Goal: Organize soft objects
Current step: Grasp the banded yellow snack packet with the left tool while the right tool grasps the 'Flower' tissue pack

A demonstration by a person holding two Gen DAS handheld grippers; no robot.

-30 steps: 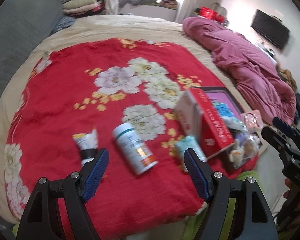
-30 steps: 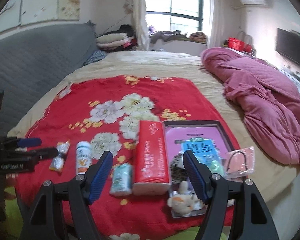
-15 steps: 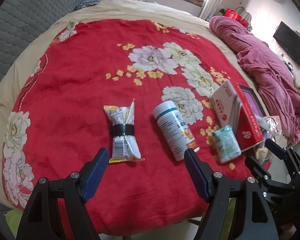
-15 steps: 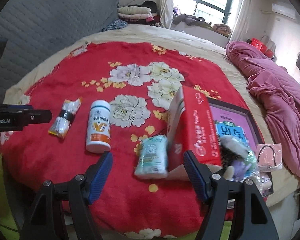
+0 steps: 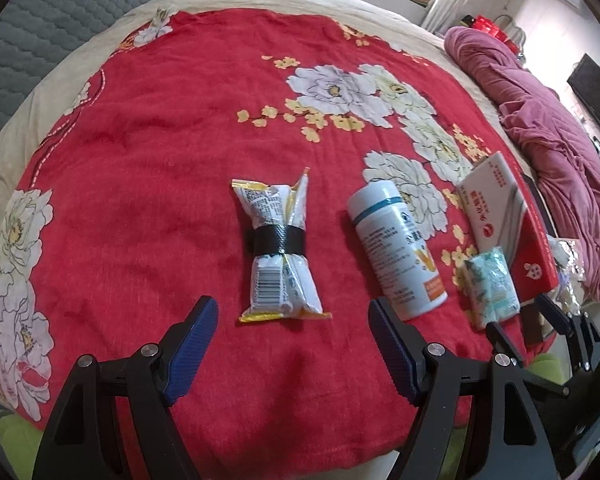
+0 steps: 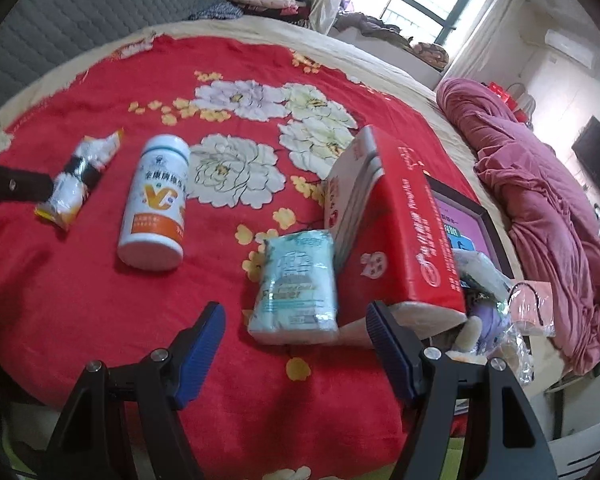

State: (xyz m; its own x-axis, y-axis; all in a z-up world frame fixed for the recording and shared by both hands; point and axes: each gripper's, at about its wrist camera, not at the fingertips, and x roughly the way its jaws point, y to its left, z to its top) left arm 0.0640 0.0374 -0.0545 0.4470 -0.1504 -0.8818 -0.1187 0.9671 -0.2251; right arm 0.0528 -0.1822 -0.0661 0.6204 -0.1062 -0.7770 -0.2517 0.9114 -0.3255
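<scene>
A bed carries a red blanket [image 5: 148,152] printed with pale flowers, and the task's things lie in a row along its near edge. Farthest left is a white snack packet [image 5: 278,248] with yellow ends, cinched at its middle by a black band. To its right a white bottle [image 5: 396,256] lies on its side, cap toward the far side, orange label at its near end. Right of the bottle sits a pale green tissue pack [image 6: 296,292], and just beside that a large red tissue package [image 6: 412,248] stands tilted, its far end raised. Its right side leans over a dark-framed tray [image 6: 472,216] with a pink and blue sheet inside. At the tray's near end lies a jumble of small soft things [image 6: 484,280], too blurred to name, with a clear pouch [image 6: 534,306] holding a dark loop just to the right.

The left gripper [image 5: 292,350] hovers over the near edge of the blanket, its blue-padded fingers [image 5: 192,340] spread wide and empty, with the snack packet just beyond the gap between them. The right gripper [image 6: 294,350] also stands wide apart with nothing held; the green tissue pack lies just past its fingertips, in line with the gap. A crumpled maroon quilt [image 6: 540,160] fills the right side of the bed.
</scene>
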